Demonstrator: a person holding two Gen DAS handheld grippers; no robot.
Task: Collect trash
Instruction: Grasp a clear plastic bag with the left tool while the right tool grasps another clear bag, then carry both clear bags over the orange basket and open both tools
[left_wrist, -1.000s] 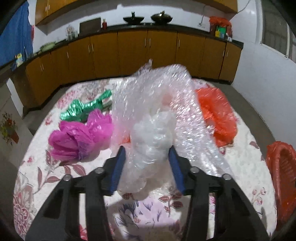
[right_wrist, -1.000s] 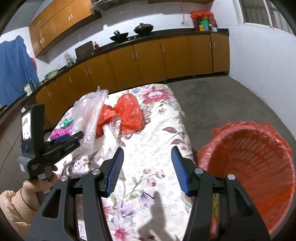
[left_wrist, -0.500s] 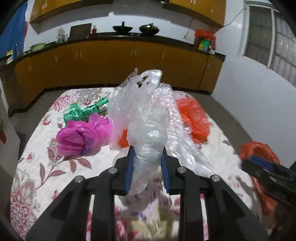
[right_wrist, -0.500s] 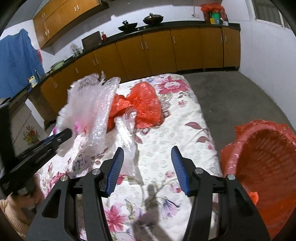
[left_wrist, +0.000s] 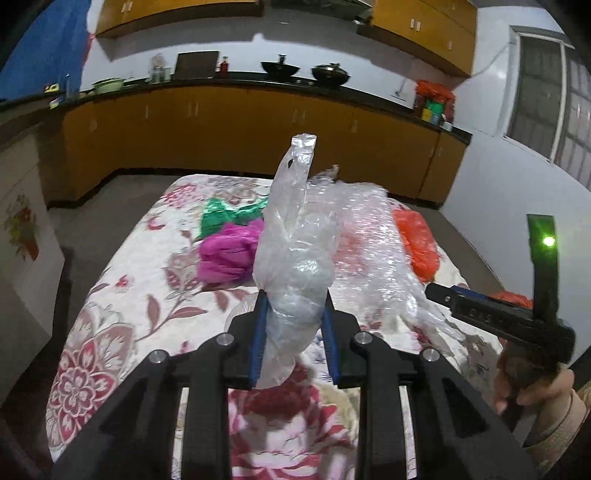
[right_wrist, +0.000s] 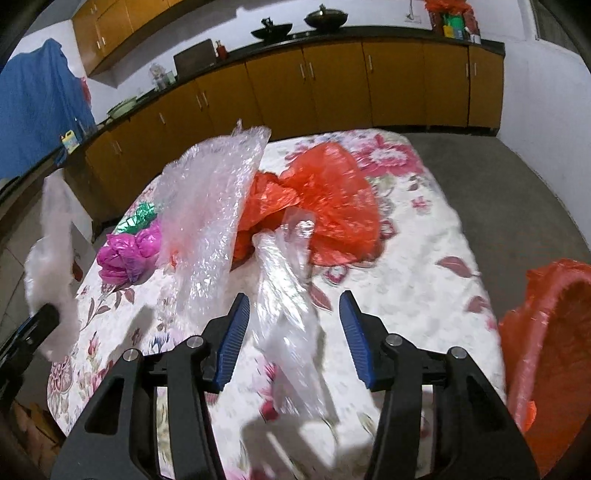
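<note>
Though clamped, clear bag (left_wrist: 295, 266) upright, lengthwise vertical.

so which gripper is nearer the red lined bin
Right. The right gripper hovers over the table with the red lined bin just off its right side; the left gripper, holding a clear bag, is farther left.

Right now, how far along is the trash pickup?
Done: unclear; the red-lined bin shows nothing inside. In hand: left gripper clamps a clear bag; right gripper, jaws closing, straddles clear wrap. Left on the table: bubble wrap, red bag, magenta bag, green foil.
</note>
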